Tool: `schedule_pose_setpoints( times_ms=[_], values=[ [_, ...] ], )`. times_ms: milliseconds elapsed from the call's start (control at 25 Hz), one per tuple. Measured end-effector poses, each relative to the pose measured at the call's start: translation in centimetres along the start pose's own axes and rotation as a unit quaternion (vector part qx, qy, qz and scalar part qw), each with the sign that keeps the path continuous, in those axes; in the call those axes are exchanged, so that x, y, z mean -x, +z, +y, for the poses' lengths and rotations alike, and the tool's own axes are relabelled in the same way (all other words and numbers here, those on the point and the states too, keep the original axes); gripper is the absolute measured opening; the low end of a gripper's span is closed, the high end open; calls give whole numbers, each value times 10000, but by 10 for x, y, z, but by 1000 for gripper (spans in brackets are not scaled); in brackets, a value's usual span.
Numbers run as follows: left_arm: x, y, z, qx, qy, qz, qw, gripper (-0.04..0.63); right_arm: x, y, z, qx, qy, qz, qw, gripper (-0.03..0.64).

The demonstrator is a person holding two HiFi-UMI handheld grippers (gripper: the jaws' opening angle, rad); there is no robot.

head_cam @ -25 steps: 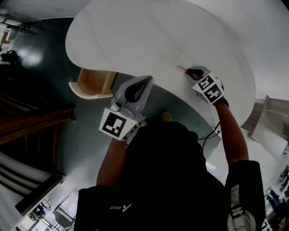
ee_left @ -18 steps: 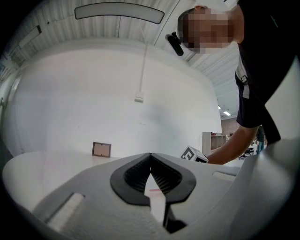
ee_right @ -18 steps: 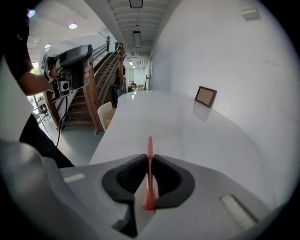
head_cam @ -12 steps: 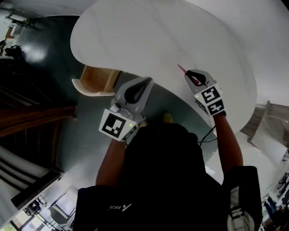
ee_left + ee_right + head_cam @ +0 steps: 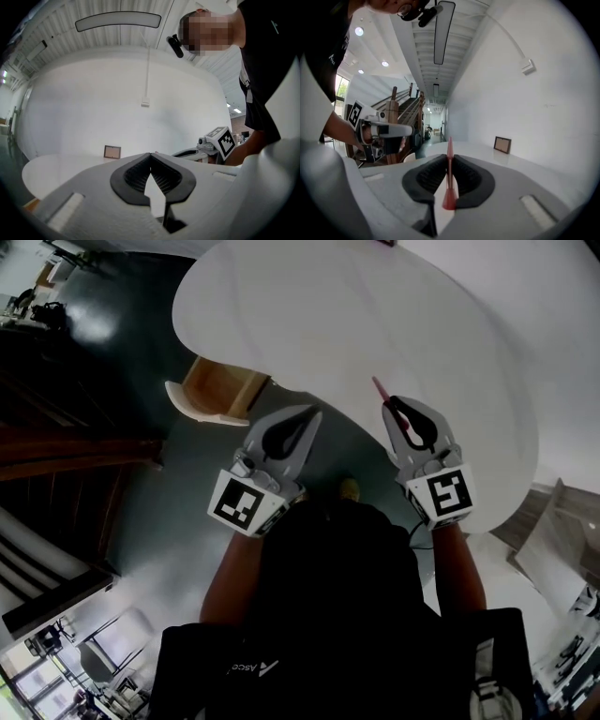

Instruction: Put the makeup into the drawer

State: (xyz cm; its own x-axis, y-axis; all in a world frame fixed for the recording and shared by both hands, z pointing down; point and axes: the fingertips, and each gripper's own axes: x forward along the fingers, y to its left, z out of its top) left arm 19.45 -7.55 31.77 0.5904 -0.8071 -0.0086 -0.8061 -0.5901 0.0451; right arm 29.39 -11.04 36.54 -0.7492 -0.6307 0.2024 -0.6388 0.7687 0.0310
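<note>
My right gripper (image 5: 449, 159) has its jaws clamped tight on the thin red makeup stick (image 5: 449, 199), held just above the white desk (image 5: 375, 315). Left gripper (image 5: 151, 155) jaws are pressed together, nothing in them, with the open wooden drawer (image 5: 217, 392) at its 10 o'clock

a large open hall in an office or commercial building, not a home. a long corridor (image 5: 436, 119) runs off under a ribbed white ceiling (image 5: 440, 70) with slim linear lamps (image 5: 443, 33) and recessed spots (image 5: 358, 31). a wooden staircase (image 5: 404, 108) rises beside it over a dark polished floor (image 5: 131, 324). a big curved white table (image 5: 375, 324) with a wood-lined drawer (image 5: 220, 390) stands by a plain white wall (image 5: 543, 103), a small picture frame (image 5: 502, 144) on it.
</note>
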Motion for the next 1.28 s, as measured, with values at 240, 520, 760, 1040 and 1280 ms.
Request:
schedule_pose_setpoints(
  times_ms=[240, 520, 760, 1040, 1280],
  values=[
    [31, 11, 1, -87, 324, -141, 9993, 11, 6, 42, 37, -46, 307, -516, 9982, 51],
    [95, 14, 31, -115, 690, -220, 9973, 11, -17, 66, 109, 48, 737, -659, 9951, 51],
    [169, 24, 72, -163, 887, -302, 9955, 11, -49, 83, 184, 156, 1032, -708, 9920, 51],
    [251, 37, 134, -214, 943, -539, 9939, 11, -107, 101, 269, 176, 1144, -688, 9909, 51],
    [311, 38, 180, -286, 847, -567, 9944, 11, -160, 105, 331, 312, 1134, -553, 9915, 51]
  ],
)
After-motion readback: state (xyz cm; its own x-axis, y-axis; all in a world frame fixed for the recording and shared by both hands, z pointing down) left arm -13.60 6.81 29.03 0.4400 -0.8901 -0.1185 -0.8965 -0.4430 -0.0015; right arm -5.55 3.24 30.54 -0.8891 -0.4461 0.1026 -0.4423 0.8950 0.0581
